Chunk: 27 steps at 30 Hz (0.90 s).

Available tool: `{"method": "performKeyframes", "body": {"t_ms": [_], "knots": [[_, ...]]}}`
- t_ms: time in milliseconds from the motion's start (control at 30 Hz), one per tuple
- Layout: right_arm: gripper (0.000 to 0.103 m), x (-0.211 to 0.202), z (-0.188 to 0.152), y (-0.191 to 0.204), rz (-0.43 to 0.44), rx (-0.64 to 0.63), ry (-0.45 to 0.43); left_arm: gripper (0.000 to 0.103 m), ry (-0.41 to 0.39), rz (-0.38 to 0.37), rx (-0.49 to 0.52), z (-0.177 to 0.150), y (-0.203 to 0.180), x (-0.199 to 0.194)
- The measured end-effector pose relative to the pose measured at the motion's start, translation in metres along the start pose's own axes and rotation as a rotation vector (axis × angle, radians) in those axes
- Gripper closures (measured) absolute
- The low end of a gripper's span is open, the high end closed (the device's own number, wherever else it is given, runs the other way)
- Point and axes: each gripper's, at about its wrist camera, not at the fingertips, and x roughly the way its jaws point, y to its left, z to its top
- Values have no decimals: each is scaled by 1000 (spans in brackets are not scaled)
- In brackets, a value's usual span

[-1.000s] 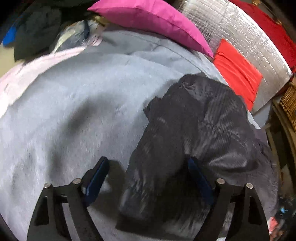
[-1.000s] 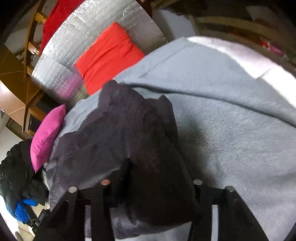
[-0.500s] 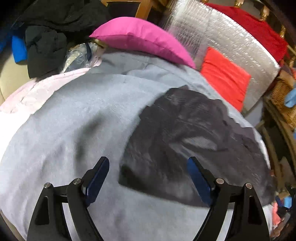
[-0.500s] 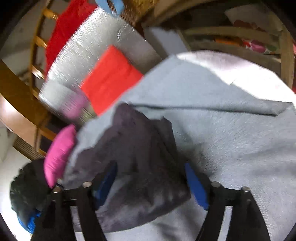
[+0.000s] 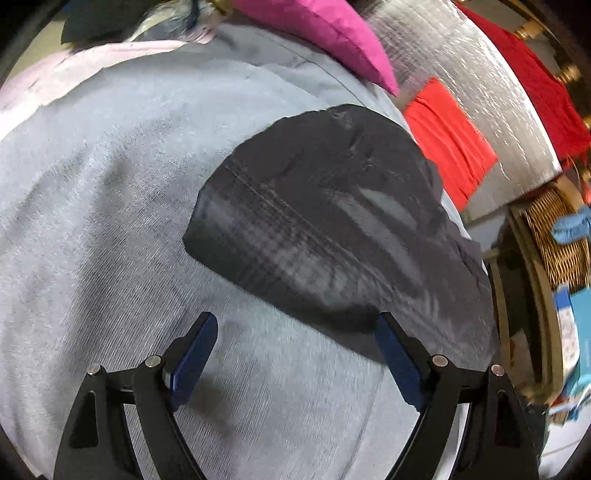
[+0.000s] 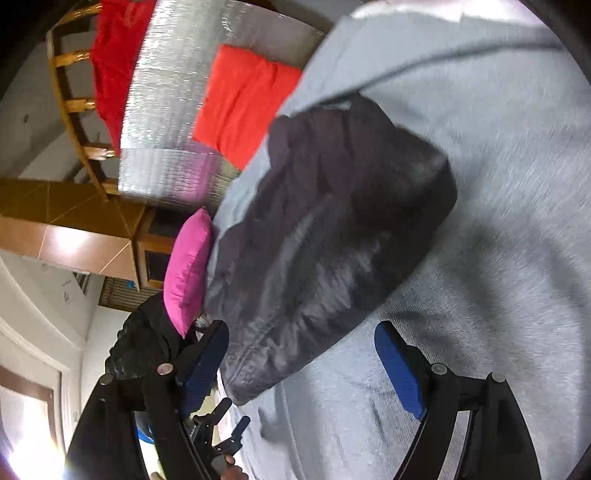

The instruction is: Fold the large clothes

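Garment: dark folded clothing [image 5: 325, 225] is laid flat on the grey blanket [image 5: 110, 221].
Left gripper [image 5: 295, 354]: spread wide, nothing held; the near edge is seen just ahead.
Right gripper [image 6: 301, 363]: likewise spread and empty.
Axis: the long side is run diagonally, toward the pink pillow [image 6: 186, 269].

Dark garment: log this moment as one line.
dark garment: folded, lying on grey blanket | left gripper: open, empty | right gripper: open, empty

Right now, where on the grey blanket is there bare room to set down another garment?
Bare grey blanket lies left of the dark folded garment, and between it and the left gripper. It is crowded toward the pink pillow and red cushion.
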Motion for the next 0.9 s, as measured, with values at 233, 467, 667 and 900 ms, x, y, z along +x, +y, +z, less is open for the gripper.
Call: {"method": "performKeyframes", "body": {"t_ms": [233,467,667,900], "knots": [[19,8,21,-18,-49,48,-103,13,-38,14,-77,22,9,17],[19,17,46,-31,-62,47,-165,12,-70,16,-139,45,10,29],[18,27,59,-34,-30,39,-139,12,-81,55,-141,63,17,35],[21,38,60,-29,-28,-32,-131,18,-101,35,-49,57,6,35]]}}
